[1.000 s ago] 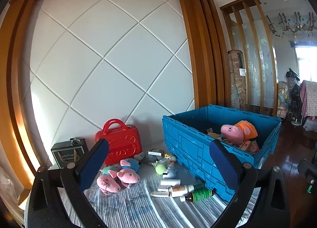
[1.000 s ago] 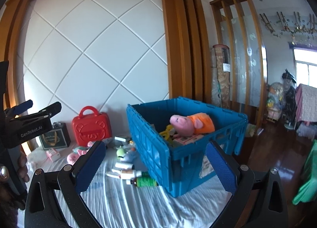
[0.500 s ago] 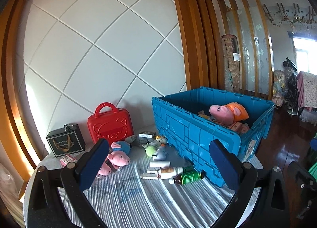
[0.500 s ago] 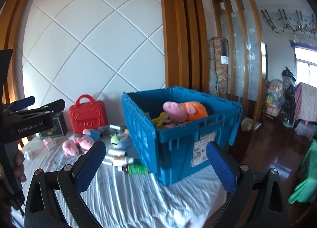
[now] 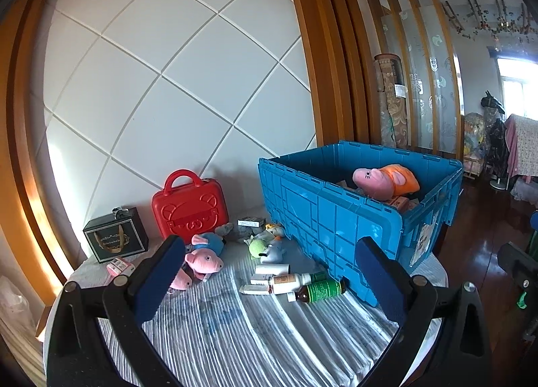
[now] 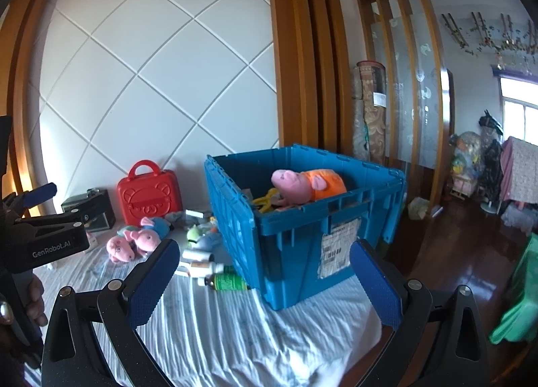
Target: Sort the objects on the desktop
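Note:
A blue crate (image 5: 336, 215) stands on the striped cloth; it also shows in the right wrist view (image 6: 292, 242). A pink pig plush in orange (image 5: 383, 180) lies inside it (image 6: 306, 182). Beside the crate lie pink pig plushes (image 5: 201, 261), a green plush (image 5: 259, 247), white bottles (image 5: 285, 281) and a green-labelled brown bottle (image 5: 319, 291). My left gripper (image 5: 269, 282) is open and empty, held back above the cloth. My right gripper (image 6: 265, 282) is open and empty in front of the crate's near corner. The left gripper's body shows at the left of the right wrist view (image 6: 43, 239).
A red toy suitcase (image 5: 190, 207) and a black box (image 5: 116, 235) stand against the white panelled wall. A small pink box (image 5: 119, 266) lies by the black box. The table edge drops to a dark wood floor (image 6: 454, 252) on the right.
Both grippers have drawn back and away from the crate, so the objects look smaller and more cloth shows. Both stayed open.

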{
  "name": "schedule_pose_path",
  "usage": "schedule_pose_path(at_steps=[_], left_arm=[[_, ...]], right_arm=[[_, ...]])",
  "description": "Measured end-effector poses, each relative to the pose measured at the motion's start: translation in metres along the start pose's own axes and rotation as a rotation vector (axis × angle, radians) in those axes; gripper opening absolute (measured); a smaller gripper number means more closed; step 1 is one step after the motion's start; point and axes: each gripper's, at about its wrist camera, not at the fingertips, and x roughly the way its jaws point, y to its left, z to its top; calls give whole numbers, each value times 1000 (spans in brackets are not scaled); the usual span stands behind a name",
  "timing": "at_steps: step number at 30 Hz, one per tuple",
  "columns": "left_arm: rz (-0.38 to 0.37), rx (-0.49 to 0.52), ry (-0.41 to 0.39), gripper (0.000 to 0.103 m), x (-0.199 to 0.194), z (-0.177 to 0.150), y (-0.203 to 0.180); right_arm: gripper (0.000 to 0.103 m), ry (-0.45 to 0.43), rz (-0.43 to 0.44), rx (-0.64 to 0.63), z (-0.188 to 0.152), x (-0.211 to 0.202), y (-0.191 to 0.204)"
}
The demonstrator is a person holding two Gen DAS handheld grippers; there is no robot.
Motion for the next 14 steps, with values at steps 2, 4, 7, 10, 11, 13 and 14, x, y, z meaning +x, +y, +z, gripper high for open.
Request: schedule_pose_path(at_steps=[2,4,7,10,11,13,14], left_arm=[[-3,3,-4,103,-3,0,-1],[-13,3,-4,103,-5,1,0],[-49,7,-13,103,-9,1,1],[-44,6,-37,103,-15,1,3],[-43,-6,-44,103,-16,2,5],[-34,-16,-48,103,-18,4,9],[-26,-17,-50,103,-18,5,10]], right_arm=[[103,-1,3,-7,1,-1,2],[103,-5,8,-9,1,-3,2],[102,-9,11,-13,2,-5,4],[103,-14,12,-9,3,-8,4],[103,-16,10,-8,4,-9,4],[103,-21,10,-9,6,-10,4],[103,-24,9,-12,6,-11,4]])
